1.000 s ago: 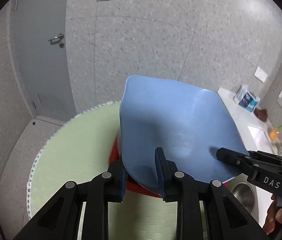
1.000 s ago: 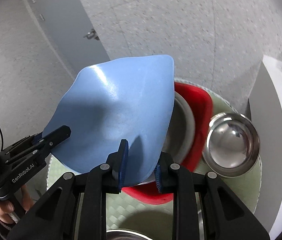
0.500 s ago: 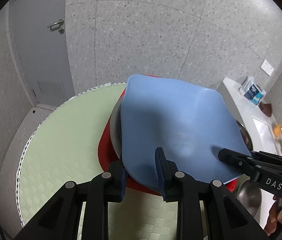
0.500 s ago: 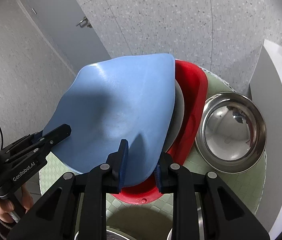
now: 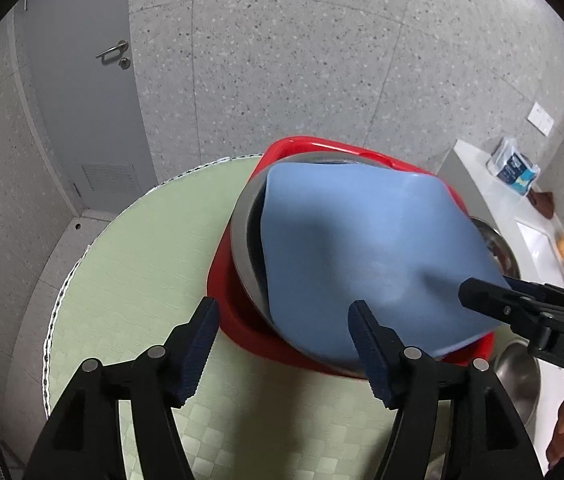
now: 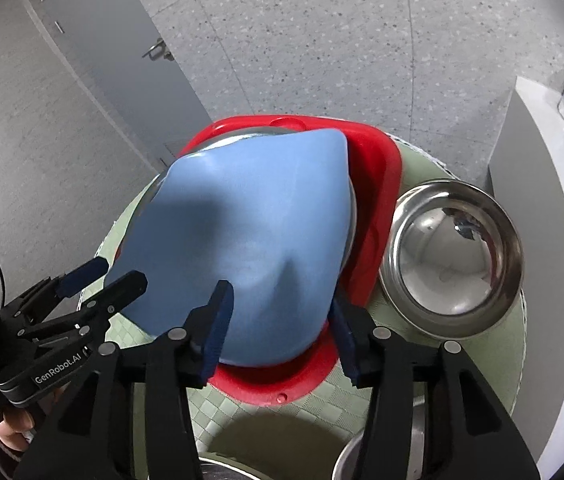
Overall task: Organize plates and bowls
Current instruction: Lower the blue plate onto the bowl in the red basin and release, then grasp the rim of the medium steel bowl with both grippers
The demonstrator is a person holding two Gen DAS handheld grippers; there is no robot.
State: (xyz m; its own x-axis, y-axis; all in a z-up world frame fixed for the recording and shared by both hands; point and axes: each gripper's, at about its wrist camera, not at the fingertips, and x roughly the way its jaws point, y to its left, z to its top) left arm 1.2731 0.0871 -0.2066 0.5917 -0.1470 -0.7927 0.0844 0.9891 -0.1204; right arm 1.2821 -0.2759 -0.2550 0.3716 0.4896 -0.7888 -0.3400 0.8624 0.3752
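At centre of both views: blue plate [image 5: 366,248] lies on a steel bowl [image 5: 248,248] that sits inside the red tray [image 5: 226,276], all on the green-matted round surface [image 5: 130,264].
Left gripper [image 5: 284,342]: jaws opening; the plate's near corner lies between them, but the pads stand clear of it, so it has let go.
Right gripper [image 6: 280,328]: jaws opening as well; the plate's near edge lies between the fingers with a gap at each pad, so nothing is grasped.
Plate position: flat or nearly so on the stack, its far edge toward the top of each frame and its near edge just ahead of the fingertips.
Key relation: the plate lies straight ahead of and below both grippers, each straddling a different near corner. Its longer span seems to run from lower right to upper left in the left wrist view. Neither hand looks clearly nearer.
Judged next move: backing out along the fingers, toward the bottom of the frame, should clear the rim without dragging it.
Only in right wrist view: an empty steel bowl [image 6: 456,258] just right of the tray, more steel rims at the bottom edge, and a white counter at far right.
Only in left wrist view: the bare left half of the mat, a grey door at upper left, and a sink counter at right.
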